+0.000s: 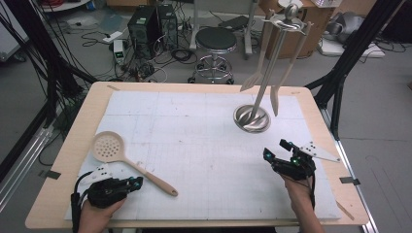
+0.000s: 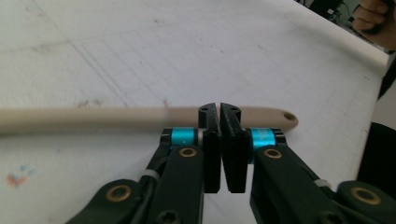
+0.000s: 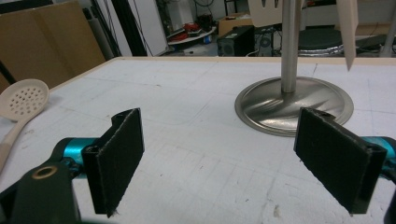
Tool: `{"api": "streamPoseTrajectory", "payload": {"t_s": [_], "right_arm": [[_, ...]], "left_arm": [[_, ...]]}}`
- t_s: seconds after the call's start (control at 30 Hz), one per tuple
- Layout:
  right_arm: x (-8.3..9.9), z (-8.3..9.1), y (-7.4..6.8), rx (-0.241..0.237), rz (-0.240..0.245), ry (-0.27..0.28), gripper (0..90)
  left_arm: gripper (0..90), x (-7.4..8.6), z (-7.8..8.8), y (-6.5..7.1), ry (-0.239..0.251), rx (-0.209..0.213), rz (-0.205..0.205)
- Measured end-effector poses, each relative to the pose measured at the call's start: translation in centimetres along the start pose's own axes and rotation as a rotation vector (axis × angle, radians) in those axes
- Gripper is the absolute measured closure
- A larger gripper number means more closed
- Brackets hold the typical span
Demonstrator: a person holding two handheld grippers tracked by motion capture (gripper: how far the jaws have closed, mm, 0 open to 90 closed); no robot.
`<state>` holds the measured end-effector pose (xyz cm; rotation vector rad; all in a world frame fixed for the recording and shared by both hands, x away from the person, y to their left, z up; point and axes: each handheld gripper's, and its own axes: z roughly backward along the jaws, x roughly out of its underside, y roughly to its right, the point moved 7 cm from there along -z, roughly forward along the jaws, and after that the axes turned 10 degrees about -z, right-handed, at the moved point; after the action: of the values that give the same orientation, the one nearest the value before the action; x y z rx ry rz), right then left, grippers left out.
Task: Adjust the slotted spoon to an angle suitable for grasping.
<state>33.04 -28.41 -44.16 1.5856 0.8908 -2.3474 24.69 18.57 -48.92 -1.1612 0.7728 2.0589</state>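
High view shows a beige slotted spoon (image 1: pixel 127 158) lying flat on the white sheet (image 1: pixel 204 141) that covers the desk (image 1: pixel 73 145), at the left front, with its round perforated bowl toward the far left and its handle running toward the near middle. The left gripper (image 1: pixel 137 181) sits at the front left edge, just beside the handle's near part. In the left gripper view its fingers (image 2: pixel 211 140) are pressed together with almost no gap, and the handle passes crosswise right behind their tips; nothing sits between the pads, and whether the tips touch the handle I cannot tell. The right gripper (image 1: pixel 276 149) is held at the right front of the desk, its fingers (image 3: pixel 116 158) spread wide and empty in the right gripper view. Beyond it stands a steel utensil stand (image 1: pixel 252 118) on a round base, with beige utensils (image 1: pixel 257 63) hanging from its top.
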Motion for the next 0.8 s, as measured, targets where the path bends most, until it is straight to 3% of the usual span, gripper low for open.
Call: {"api": "streamPoseTrajectory", "payload": {"t_s": [0.07,0.13,0.27,0.3,0.63,0.8], "right_arm": [[0.0,0.0,-0.1,-0.005,0.004,0.000,15.3],[0.0,-0.1,-0.2,-0.009,0.010,0.001,15.4],[0.1,-0.2,-0.3,-0.010,0.016,-0.010,15.4],[0.1,-0.2,-0.3,-0.010,0.018,-0.008,15.3],[0.0,-0.1,-0.5,-0.024,0.011,-0.008,15.4],[0.1,-0.2,-0.5,-0.026,0.011,-0.013,15.4]], "left_arm": [[89.6,0.7,0.2,0.1,-0.027,0.022,0.021],[89.7,0.9,0.0,0.3,-0.057,0.042,0.007],[89.8,1.3,-1.6,0.3,-0.190,0.050,0.001],[89.8,1.2,-1.9,0.4,-0.200,0.061,-0.003],[89.8,-0.1,-5.0,0.7,-0.237,0.172,0.032],[89.8,-0.9,-6.7,0.9,-0.245,0.192,0.039]]}}
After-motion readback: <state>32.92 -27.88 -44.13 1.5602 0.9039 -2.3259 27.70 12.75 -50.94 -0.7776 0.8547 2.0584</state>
